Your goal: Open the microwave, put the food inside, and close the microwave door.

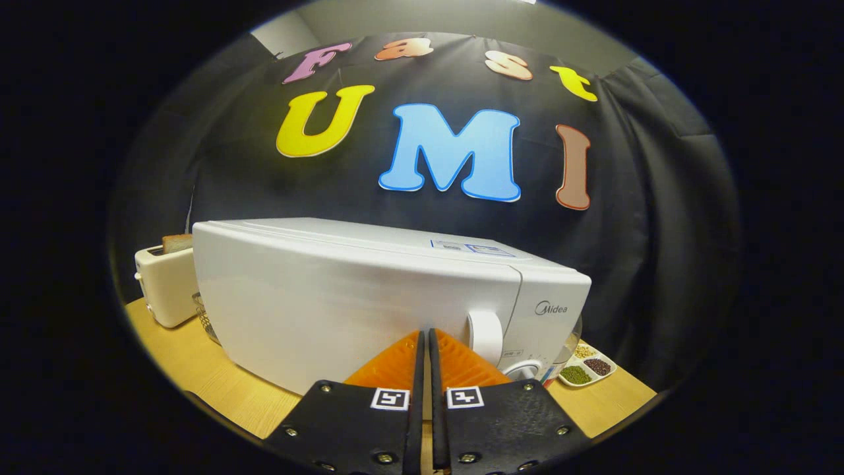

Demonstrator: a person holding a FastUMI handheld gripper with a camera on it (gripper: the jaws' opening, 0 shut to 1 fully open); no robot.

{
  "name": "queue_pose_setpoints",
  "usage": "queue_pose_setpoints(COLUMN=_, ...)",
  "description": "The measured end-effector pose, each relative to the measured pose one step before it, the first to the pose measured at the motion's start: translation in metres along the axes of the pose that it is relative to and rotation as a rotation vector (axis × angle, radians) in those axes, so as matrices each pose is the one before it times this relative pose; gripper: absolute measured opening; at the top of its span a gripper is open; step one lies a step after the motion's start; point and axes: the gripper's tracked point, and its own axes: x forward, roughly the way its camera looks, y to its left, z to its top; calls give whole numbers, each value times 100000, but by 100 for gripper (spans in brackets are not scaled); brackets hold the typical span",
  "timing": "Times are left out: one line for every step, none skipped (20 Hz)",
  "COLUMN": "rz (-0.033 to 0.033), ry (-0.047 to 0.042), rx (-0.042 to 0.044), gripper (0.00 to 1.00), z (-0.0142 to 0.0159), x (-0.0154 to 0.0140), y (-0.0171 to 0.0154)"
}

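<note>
In the gripper view, the gripper point(425, 340) is sitting at the bottom centre of the frame with its two orange fingers point(395, 366) pressed nearly together, holding nothing, their tips pointing at the lower front of the microwave point(343, 297). The microwave is filling the middle of the frame on the desk point(217, 389), its door looking closed and its white handle point(486, 336) standing just right of the fingertips.

No food is lying between the fingers. A divided dish of beans point(588, 368) is sitting at lower right beyond the microwave, and a toaster point(165, 284) with bread at middle left.

The risk, as I judge it: with the fingers this close together they are likely to slide off the handle or merely nudge the door, and a hard pull could be dragging the whole microwave across the desk toward the dish.
</note>
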Motion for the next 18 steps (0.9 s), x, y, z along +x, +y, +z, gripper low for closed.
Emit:
queue_pose_setpoints(rz=4316, ry=-63, rx=3042, gripper=7, z=235, x=-831, y=493)
queue_pose_setpoints(rz=2039, ry=-700, rx=1535, gripper=6, z=361, x=-722, y=-102)
queue_pose_setpoints(rz=607, ry=-364, rx=973, gripper=6, z=318, x=-1123, y=-568)
queue_pose_setpoints(rz=1833, ry=464, rx=1358, gripper=7, z=-129, x=-954, y=-304)
queue_pose_setpoints(rz=1780, ry=770, rx=1823, gripper=7, z=-169, x=-1084, y=-269)
queue_pose_setpoints(rz=2390, ry=-222, rx=1682, gripper=6, z=37, x=-1217, y=-283)
queue_pose_setpoints(rz=1573, ry=-829, rx=1214, gripper=7, z=162, x=-1301, y=-344)
queue_pose_setpoints(rz=944, ry=-965, rx=564, gripper=6, z=-2, x=-1390, y=-492)
queue_pose_setpoints(rz=758, ry=-968, rx=259, gripper=6, z=126, x=-1209, y=-573)
queue_pose_setpoints(rz=311, ry=-770, rx=-34, gripper=6, z=32, x=-1157, y=-784)
queue_pose_setpoints(rz=-642, ry=-796, rx=-332, gripper=6, z=-28, x=-1109, y=-1134)
queue_pose_setpoints(rz=-566, ry=-891, rx=-139, gripper=7, z=-87, x=-1077, y=-1287)
queue_pose_setpoints(rz=-495, ry=-1497, rx=-167, gripper=7, z=66, x=-1031, y=-1253)
queue_pose_setpoints(rz=-761, ry=-1624, rx=-682, gripper=7, z=-8, x=-790, y=-1344)
queue_pose_setpoints(rz=-2060, ry=-1278, rx=-1606, gripper=7, z=-62, x=-727, y=-1549)
queue_pose_setpoints(rz=-2072, ry=-885, rx=-1618, gripper=7, z=-322, x=-509, y=-1673)
queue_pose_setpoints(rz=-1604, ry=-655, rx=-1492, gripper=7, z=-688, x=-717, y=-1347)
queue_pose_setpoints(rz=-2249, ry=-273, rx=-1433, gripper=7, z=-415, x=-453, y=-1392)
